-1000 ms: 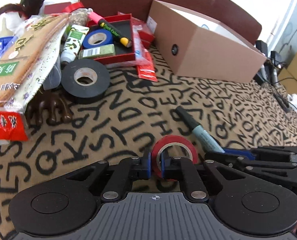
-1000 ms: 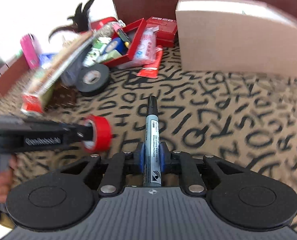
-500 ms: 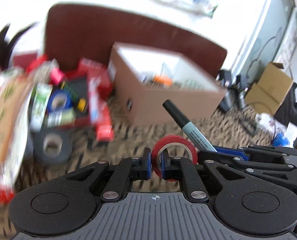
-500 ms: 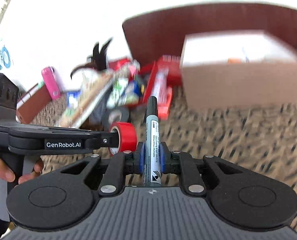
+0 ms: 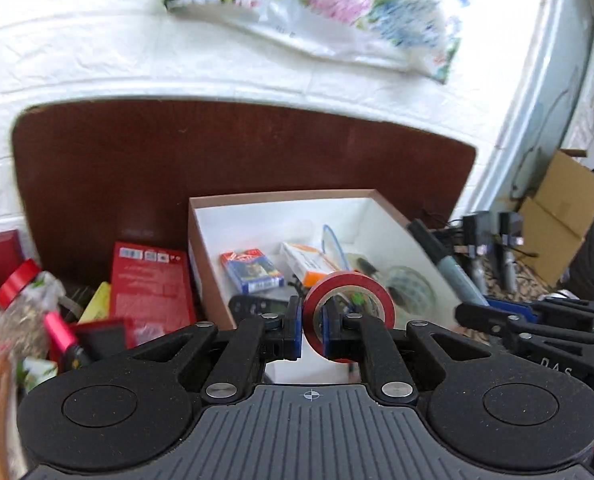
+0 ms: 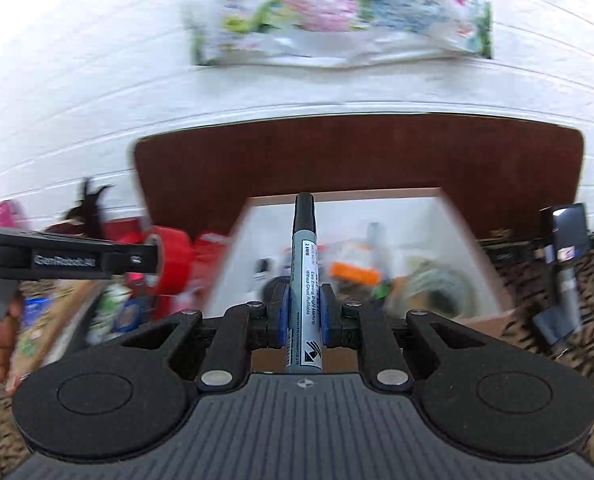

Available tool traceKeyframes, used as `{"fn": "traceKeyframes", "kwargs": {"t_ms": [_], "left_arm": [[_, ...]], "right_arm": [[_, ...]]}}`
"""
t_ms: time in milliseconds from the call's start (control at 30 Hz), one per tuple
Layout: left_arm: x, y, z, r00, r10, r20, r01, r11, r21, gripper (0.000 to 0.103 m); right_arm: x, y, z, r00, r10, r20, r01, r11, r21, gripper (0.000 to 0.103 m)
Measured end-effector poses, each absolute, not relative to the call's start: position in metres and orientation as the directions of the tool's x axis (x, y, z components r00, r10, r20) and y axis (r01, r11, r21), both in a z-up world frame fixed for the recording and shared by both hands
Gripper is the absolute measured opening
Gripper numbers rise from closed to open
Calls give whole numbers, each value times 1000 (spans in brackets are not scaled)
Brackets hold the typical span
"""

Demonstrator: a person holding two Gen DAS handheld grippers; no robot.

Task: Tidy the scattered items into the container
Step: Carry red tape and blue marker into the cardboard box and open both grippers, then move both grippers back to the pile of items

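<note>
My left gripper (image 5: 311, 330) is shut on a red tape roll (image 5: 349, 314), pinching its wall, and holds it above the near edge of the open cardboard box (image 5: 205, 264). My right gripper (image 6: 304, 322) is shut on a grey-blue marker with a black cap (image 6: 305, 264), pointing up over the box (image 6: 473, 236). The marker (image 5: 443, 260) and right gripper (image 5: 537, 320) show at the right of the left wrist view. The red roll (image 6: 173, 260) and left gripper show at the left of the right wrist view. The box holds a card pack (image 5: 253, 276), an orange-white carton (image 5: 309, 266) and other small items.
A red box (image 5: 149, 284), a pink item (image 5: 59, 330) and packets lie in a pile left of the cardboard box. A brown headboard (image 5: 177, 152) stands behind it. Chargers, cables and a second cardboard box (image 5: 565, 208) are at the right. The patterned cloth (image 6: 577, 344) lies below.
Both grippers have risen from the patterned cloth and moved forward with the tape roll and marker, from in front of the box to over its near edge. Grips are unchanged.
</note>
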State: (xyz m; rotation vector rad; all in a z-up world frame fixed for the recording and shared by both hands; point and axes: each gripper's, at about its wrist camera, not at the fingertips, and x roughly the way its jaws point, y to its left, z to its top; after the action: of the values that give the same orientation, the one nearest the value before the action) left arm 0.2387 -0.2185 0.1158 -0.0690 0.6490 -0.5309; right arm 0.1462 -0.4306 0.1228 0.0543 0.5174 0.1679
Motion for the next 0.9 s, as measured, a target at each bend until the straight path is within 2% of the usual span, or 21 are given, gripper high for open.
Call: {"fn": "traceKeyframes", "kwargs": {"t_ms": [133, 467, 500, 533, 567, 600, 633, 667, 700, 733, 833, 900], "left_arm": [[285, -238, 95, 654, -472, -591, 440, 873, -211, 5], [370, -264, 51, 636, -406, -656, 402, 900, -167, 7], [375, -265, 47, 634, -402, -661, 401, 901, -164, 12], [380, -266, 45, 631, -398, -666, 399, 903, -162, 34], [384, -266, 44, 632, -385, -673, 385, 909, -159, 49], [384, -267, 43, 645, -380, -662, 383, 912, -151, 59], [382, -267, 45, 657, -396, -641, 397, 905, -153, 78], [377, -266, 48, 663, -413, -624, 410, 898, -159, 92], [373, -266, 50, 668, -429, -608, 422, 891, -165, 96], [369, -266, 51, 679, -424, -600, 418, 894, -159, 101], [359, -267, 52, 698, -398, -595, 409, 904, -124, 102], [352, -266, 52, 694, -401, -599, 416, 901, -122, 102]], "right_arm": [[190, -454, 105, 833, 105, -543, -80, 994, 69, 17], [292, -478, 64, 761, 37, -648, -20, 999, 34, 17], [303, -477, 61, 759, 29, -650, -20, 1000, 21, 17], [311, -475, 59, 758, 24, -652, -21, 1000, 13, 17], [321, -474, 57, 755, 24, -656, -25, 1000, 7, 18], [331, -473, 53, 747, 28, -664, -36, 999, 2, 21], [338, -470, 49, 734, 35, -678, -52, 999, -5, 30], [342, -467, 46, 720, 28, -693, -60, 998, -22, 63], [340, -463, 45, 727, 1, -687, -54, 997, -56, 75], [334, -459, 46, 748, -22, -664, -55, 994, -95, 74], [317, -449, 51, 773, -35, -634, -107, 977, -185, 78], [304, -445, 54, 776, -56, -628, -110, 969, -222, 87]]}}
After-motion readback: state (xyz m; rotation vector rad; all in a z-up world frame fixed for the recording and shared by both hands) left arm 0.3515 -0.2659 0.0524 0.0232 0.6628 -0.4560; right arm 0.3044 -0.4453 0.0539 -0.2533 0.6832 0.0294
